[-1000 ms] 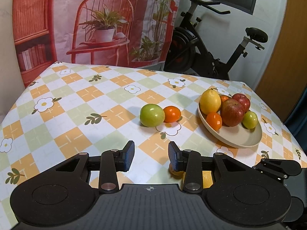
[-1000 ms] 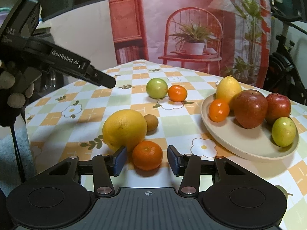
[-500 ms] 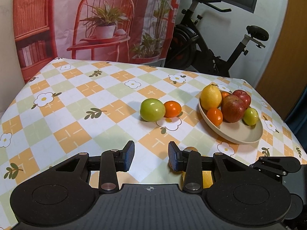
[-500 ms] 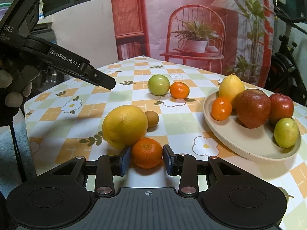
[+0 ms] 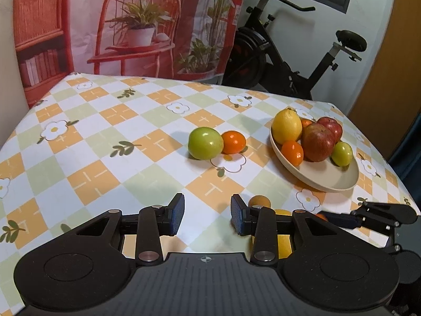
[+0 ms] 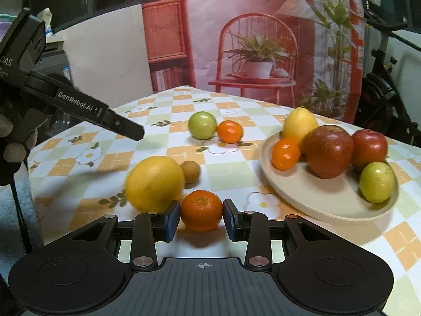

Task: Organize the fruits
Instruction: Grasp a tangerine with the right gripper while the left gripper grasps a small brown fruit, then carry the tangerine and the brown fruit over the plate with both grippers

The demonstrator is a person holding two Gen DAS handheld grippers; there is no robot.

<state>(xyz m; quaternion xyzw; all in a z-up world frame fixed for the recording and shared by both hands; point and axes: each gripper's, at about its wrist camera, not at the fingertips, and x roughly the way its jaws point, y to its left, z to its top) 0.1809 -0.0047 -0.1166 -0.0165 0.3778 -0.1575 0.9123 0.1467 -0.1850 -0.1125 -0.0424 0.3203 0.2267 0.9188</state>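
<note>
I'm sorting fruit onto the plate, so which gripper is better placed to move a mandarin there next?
Right. The right gripper is shut on a mandarin, beside the plate. The left gripper is open, holding nothing.

Mandarin (image 6: 201, 210), round and orange, stem end up, clamped between right gripper (image 6: 201, 217) pads, beside large yellow citrus (image 6: 155, 183).

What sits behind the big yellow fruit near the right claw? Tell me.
From the right wrist view, a small round brown fruit sits just behind the big yellow fruit, touching its right side. The yellow fruit covers part of it, and the tablecloth directly behind stays hidden.
</note>
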